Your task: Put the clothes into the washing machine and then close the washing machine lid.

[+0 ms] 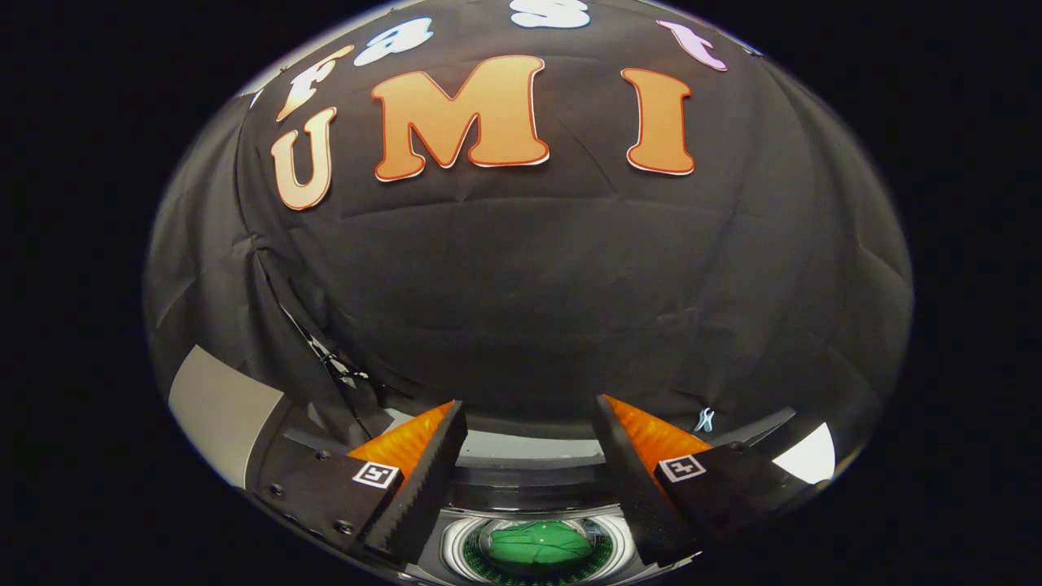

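The tongs (529, 443) stand wide apart with nothing held between them, their two fingers (423, 480) splayed outward and pointing toward the dark cloth wall (529, 309) of the booth.

Below the tongs, seen through the gap between the fingers, lies the round mouth of the washing machine (533, 480). Its drum opening sits under and slightly behind the fingertips, ringed by a pale rim (452, 547) with a perforated inner wall. The green clothes (539, 544) lie bunched inside the drum, roughly centred between the two fingers and well below them, touching neither. The bundle is wider than it is deep, so its long axis runs across, from one finger toward the other; which end is which cannot be told from the crumpled shape.

The lid cannot be made out with certainty; a pale grey panel (220, 407) rises beyond the left finger, and a bright pale surface (810, 456) shows past the right finger. The drum mouth is unobstructed between the fingers, with free space above the clothes. Ahead of the fingertips the machine's back edge (529, 448) comes just before the cloth wall, which leaves little room forward; a thin cable (326, 354) hangs along the wall beyond the left finger.
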A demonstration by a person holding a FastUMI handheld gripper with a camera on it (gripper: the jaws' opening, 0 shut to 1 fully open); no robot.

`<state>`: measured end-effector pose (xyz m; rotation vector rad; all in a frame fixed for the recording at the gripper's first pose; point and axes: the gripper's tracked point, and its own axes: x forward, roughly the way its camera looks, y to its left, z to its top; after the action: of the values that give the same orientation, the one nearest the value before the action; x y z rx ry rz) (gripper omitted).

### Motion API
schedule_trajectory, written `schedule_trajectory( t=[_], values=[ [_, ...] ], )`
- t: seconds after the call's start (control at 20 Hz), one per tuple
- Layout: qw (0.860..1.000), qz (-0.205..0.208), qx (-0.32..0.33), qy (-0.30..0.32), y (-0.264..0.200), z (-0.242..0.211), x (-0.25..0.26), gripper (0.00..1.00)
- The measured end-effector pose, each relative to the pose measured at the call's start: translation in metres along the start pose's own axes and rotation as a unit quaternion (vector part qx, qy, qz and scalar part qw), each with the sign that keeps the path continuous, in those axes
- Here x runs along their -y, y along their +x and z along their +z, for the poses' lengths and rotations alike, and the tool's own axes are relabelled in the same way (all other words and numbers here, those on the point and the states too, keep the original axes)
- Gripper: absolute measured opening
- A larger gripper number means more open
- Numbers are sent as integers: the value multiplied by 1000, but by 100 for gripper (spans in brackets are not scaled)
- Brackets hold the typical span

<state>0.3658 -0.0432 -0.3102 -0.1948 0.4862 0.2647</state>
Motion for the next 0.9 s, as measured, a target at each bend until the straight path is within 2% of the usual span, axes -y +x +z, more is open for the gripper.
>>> schedule_trajectory(
  t=[0.9],
  values=[
    [999,16,43,-4,-56,-38,-2,100]
  ],
)
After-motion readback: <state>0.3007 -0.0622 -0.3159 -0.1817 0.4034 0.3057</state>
